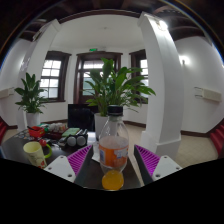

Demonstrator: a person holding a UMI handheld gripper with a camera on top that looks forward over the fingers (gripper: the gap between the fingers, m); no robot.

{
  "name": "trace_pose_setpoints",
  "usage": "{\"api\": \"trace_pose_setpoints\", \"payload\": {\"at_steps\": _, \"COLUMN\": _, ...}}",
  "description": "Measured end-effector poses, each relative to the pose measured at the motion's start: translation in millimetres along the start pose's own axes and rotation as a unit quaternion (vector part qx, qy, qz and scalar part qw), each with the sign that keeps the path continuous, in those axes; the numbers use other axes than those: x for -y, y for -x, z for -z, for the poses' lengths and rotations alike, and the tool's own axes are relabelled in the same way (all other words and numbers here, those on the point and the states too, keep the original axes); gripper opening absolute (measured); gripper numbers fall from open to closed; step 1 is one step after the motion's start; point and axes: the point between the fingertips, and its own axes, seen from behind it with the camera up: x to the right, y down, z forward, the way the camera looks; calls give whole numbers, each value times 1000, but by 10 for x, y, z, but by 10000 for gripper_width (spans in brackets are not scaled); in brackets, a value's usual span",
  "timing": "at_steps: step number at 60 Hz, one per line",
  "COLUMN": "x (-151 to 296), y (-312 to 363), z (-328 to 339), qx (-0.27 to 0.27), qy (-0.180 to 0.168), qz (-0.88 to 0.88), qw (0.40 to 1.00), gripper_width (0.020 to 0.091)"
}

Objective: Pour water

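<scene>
Room: white walls, dark-framed windows (52,78) upper left and centre, white column (160,85) right of centre. Big potted plant (112,92) mid-frame, smaller plant (30,97) at left.

Dark table (20,150) fills the lower part of the frame, clutter at lower left: yellow-green cup (34,152), some red and dark items behind it, too small to name.

Bottle (113,140) sits centre-bottom, upright, long axis vertical, dark cap on top, neck pointing straight up. Clear body, orange label band. Orange round thing (113,180) directly below it, looks like a cup or the bottle's base; can't tell which.

Gripper (113,160): fingers spread apart, purple pads (79,157) flanking the bottle left and right. Bottle stands between them, dead ahead on the centreline. Small gap visible on both sides, so I read it as not clamped, bottle standing on its own.

Key relation: bottle axis is perpendicular to the closing direction, centred between pads. My take: next is close on the body, lift, then tip toward a cup.
</scene>
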Motion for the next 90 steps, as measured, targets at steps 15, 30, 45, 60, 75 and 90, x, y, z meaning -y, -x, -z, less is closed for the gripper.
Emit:
{"api": "trace_pose_setpoints", "payload": {"at_steps": 15, "x": -10, "y": 54, "z": -287, "qx": 2, "qy": 0, "qz": -1, "qw": 1000, "gripper_width": 477}}
{"api": "trace_pose_setpoints", "payload": {"at_steps": 30, "x": -131, "y": -155, "z": -217, "qx": 4, "qy": 5, "qz": 39, "qw": 999, "gripper_width": 332}}
{"api": "trace_pose_setpoints", "payload": {"at_steps": 45, "x": -54, "y": 62, "z": -306, "qx": -4, "qy": 26, "qz": 223, "qw": 975, "gripper_width": 330}}
{"api": "trace_pose_setpoints", "payload": {"at_steps": 60, "x": 196, "y": 417, "z": -401, "qx": -8, "qy": 17, "qz": 558, "qw": 830, "gripper_width": 331}}
{"api": "trace_pose_setpoints", "payload": {"at_steps": 75, "x": 296, "y": 502, "z": -584, "qx": 5, "qy": 2, "qz": 750, "qw": 661, "gripper_width": 332}}
{"api": "trace_pose_setpoints", "payload": {"at_steps": 90, "x": 432, "y": 413, "z": -655, "qx": -4, "qy": -14, "qz": 865, "qw": 501, "gripper_width": 333}}
